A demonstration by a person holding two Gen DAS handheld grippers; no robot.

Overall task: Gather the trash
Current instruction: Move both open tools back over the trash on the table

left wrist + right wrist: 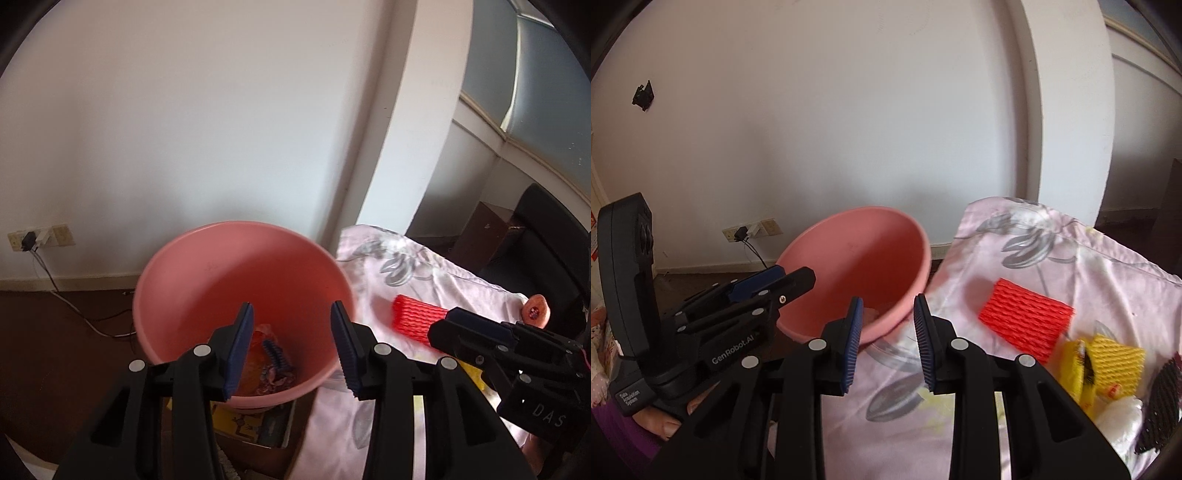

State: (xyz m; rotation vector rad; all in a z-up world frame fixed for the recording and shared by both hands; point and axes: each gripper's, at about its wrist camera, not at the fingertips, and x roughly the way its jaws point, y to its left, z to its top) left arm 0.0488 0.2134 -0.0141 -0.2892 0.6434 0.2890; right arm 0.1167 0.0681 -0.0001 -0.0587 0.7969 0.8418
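One red foam net sleeve (1027, 320), right of centre in the right wrist view, lies flat on the floral cloth (1015, 236). It is likely very light, soft and squashy, with a ribbed mesh that should not slip; best pinched across its short width at the near edge.

Further trash at lower right of that view: a yellow foam net (1117, 363), a yellow wrapper (1075, 365), a black mesh piece (1161, 406), something white (1119, 424).

The pink basin (236, 273), centre of the left wrist view, stands just beside the cloth's left edge and holds wrappers (271, 365) at its bottom; its wide mouth gives ample drop room.

The left gripper (291, 347) has fingers apart, empty, over the basin. The right gripper (886, 343) has fingers apart, empty, over the cloth's edge near the basin rim.
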